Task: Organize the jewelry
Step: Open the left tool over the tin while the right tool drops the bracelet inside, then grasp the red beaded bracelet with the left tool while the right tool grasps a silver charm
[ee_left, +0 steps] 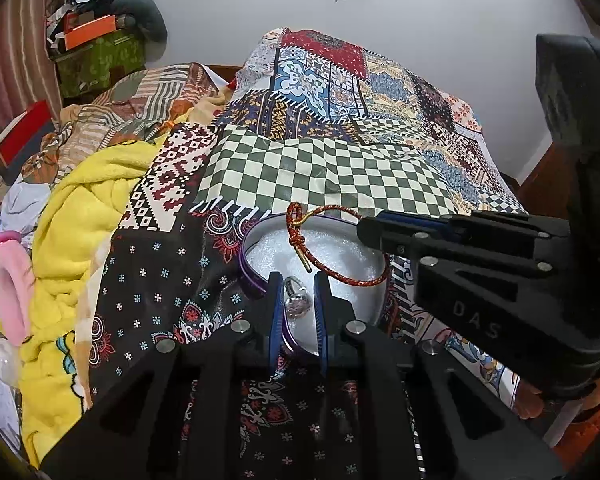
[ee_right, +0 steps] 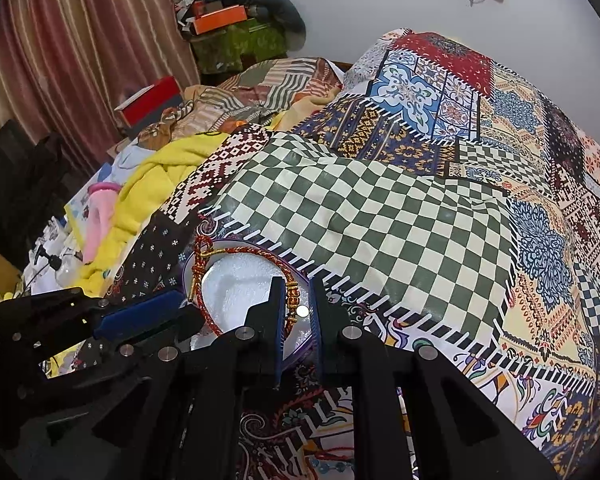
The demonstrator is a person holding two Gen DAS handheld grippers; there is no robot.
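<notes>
Right claw grips the red bracelet over the round box.

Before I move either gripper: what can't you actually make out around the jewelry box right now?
- Box near rim: left wrist view, hidden behind the left gripper.
- Silver ring: blurred there, so contact with the pads is unclear.
- Bracelet near part: right wrist view, covered by the right gripper.
- Blue beads: mostly hidden by gripper frame.

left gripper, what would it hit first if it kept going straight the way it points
Probably the white foam lining of the round purple box, just past the clear-stone ring between the left gripper's fingers; depth is uncertain.
</notes>
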